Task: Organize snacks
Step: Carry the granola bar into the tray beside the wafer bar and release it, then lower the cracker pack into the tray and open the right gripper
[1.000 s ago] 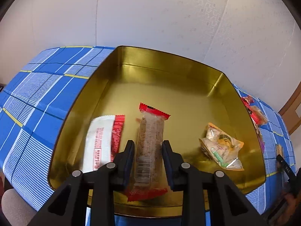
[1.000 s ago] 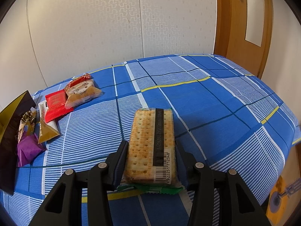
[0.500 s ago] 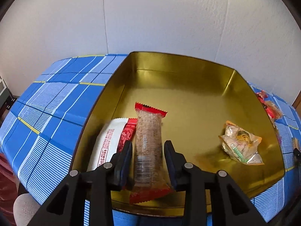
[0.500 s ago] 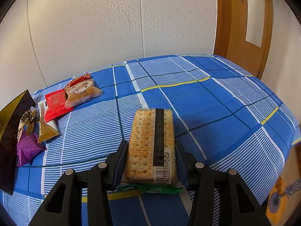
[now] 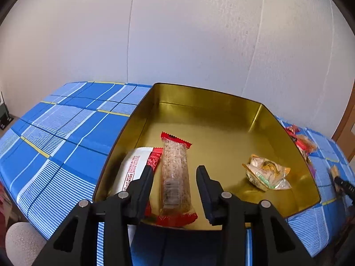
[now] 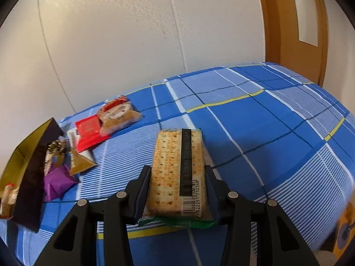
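In the left wrist view a gold tin point(image 5: 221, 110) stands on the blue checked cloth. Inside it lie a clear cereal bar with red ends point(image 5: 175, 175), a white and red packet point(image 5: 133, 168) to its left, and a clear yellow-trimmed packet point(image 5: 266, 173) at the right. My left gripper point(image 5: 175, 177) is open, its fingers apart on either side of the cereal bar. In the right wrist view my right gripper point(image 6: 177, 177) is shut on a cracker packet point(image 6: 177, 168) and holds it over the cloth.
Loose snacks lie on the cloth left of the right gripper: a red packet point(image 6: 88, 133), a tan cake packet point(image 6: 117, 117), a gold triangle packet point(image 6: 79, 161) and a purple packet point(image 6: 57, 181). The tin's dark corner point(image 6: 31, 177) is at far left. A wooden door point(image 6: 292, 22) stands at right.
My left gripper has opened and let go of the cereal bar, which now lies in the tin, and has pulled back and up. My right gripper has lifted the cracker packet slightly.
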Tool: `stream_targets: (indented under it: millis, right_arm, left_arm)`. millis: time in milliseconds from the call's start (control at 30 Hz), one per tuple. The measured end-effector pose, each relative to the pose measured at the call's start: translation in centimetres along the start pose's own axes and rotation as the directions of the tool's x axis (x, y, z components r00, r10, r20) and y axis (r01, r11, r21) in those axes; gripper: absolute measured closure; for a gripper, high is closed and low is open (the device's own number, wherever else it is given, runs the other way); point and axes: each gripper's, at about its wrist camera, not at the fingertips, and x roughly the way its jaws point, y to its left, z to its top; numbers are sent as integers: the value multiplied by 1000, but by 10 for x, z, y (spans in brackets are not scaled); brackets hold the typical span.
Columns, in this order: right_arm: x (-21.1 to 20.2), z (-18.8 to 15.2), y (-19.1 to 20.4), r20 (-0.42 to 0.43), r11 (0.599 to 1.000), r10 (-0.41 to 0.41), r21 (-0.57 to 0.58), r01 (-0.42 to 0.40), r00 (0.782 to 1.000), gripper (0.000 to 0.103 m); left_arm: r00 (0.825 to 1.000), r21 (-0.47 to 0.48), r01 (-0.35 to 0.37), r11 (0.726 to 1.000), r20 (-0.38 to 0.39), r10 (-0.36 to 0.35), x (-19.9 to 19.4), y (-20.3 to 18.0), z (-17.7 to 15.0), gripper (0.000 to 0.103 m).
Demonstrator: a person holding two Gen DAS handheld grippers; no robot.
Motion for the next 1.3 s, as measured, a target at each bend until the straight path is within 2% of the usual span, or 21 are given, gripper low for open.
stream_targets:
  millis: [200,467,700,867,967,1133,1300]
  right_arm:
    - [-10,-3,28,8,990,124,-68,-123,992,56]
    - [-27,-12,87,-33,949,271,-157,-272,962,56]
    - [-46,-20,150,-90,873,407,-254,-417,909,56]
    - [-51,-25,185,-127,832,453,-296,-470,882,56]
    - [-48,-28,204,-153,820,449,-322,-474,881,56]
    - [-26,-32,223,-199,835,402,-321,-447,894,56]
    - [-20,-33,235,-177,836,365,-368,-406,914,56]
  left_arm:
    - [1000,36,6,999,-30,-5,-7,-14,-5,62]
    - [997,52,16,999,-73,-12,-21,-28,-7,62]
    - [995,68,24,997,-99,-17,-29,-42,-7,62]
    - [995,87,22,996,-98,-13,-35,-51,-10,62]
    - [995,78,24,997,-97,-17,-37,-51,-9,62]
    - [995,66,33,997,-94,-27,-40,-51,-8,62]
    - [995,57,40,998,-97,-34,-40,-51,-8,62]
